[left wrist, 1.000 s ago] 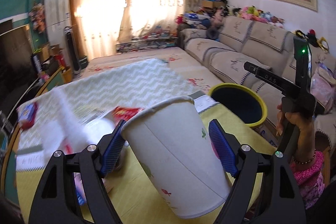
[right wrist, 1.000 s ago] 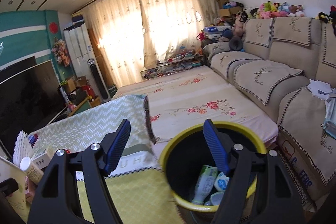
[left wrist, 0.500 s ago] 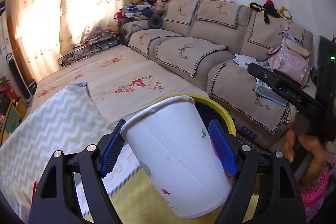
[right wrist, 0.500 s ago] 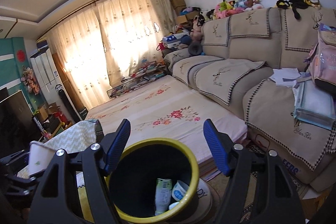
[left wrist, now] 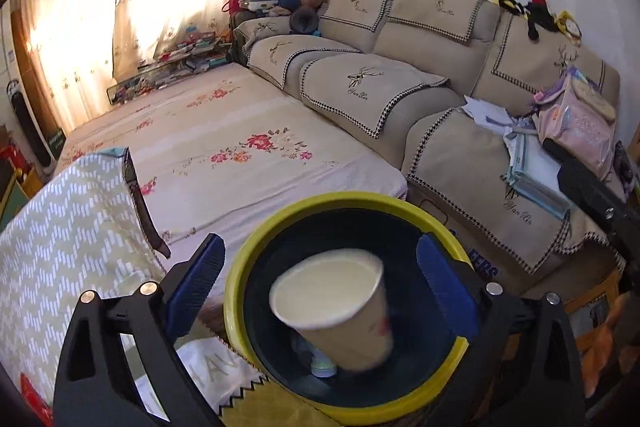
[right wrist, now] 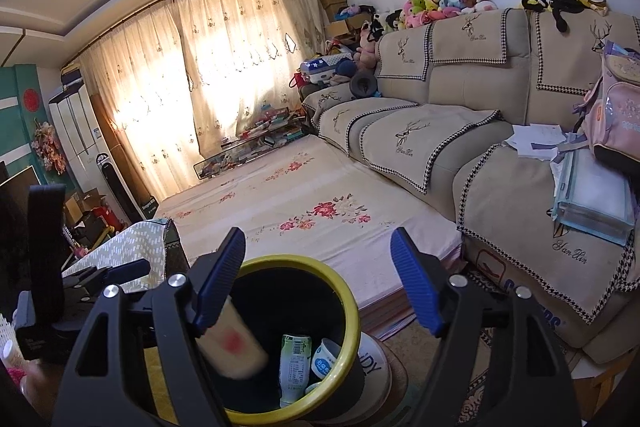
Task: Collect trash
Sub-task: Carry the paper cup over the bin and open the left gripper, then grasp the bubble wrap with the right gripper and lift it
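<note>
Left tool (left wrist: 320,279) just opened wide; cup (left wrist: 340,307) untouched between.

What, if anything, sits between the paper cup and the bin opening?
Nothing visible. The paper cup, clear of the open left gripper, is blurred over the bin mouth, with only earlier trash below.

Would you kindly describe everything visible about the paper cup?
The paper cup is white, tapered, with a rolled rim, a small red print and an empty cream inside. Blurred and tilted, mouth upward, it hangs within the yellow-rimmed bin's opening, clear of both pads of the left gripper, whose jaws have just been opening. Nothing visibly touches it.
</note>
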### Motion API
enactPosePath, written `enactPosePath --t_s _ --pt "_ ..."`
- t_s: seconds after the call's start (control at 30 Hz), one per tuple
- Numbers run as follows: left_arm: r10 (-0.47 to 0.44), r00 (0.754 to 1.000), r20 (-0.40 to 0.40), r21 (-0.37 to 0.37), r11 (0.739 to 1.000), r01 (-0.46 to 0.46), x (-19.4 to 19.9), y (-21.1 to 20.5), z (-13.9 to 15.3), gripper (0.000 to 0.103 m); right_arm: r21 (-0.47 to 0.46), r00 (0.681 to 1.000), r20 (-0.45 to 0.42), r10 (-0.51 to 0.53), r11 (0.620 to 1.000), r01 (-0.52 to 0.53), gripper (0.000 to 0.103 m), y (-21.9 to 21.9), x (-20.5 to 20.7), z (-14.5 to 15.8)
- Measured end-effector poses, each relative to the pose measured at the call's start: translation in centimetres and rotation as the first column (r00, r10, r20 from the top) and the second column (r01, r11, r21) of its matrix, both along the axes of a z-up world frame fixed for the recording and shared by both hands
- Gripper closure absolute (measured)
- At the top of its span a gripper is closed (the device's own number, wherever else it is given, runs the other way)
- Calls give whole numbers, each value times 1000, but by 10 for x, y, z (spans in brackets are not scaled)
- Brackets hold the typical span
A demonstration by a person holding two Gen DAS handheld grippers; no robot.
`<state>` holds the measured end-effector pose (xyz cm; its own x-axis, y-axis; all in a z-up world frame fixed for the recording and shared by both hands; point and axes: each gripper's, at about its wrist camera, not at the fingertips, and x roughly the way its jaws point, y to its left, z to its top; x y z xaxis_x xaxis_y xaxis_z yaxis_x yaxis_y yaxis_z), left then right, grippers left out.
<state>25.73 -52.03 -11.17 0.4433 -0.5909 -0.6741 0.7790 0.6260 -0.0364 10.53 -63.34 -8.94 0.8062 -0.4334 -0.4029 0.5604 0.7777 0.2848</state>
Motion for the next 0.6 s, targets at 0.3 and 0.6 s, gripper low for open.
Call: enactPosePath --t_s 0.3,0.6 --pt "165 983 80 -148 977 -152 -69 133 53 5 10 995 -29 97 995 -97 32 23 21 -5" --pt "446 883 146 -217 885 -411 -132 300 79 5 -4 940 -74 333 943 -334 32 107 59 -3"
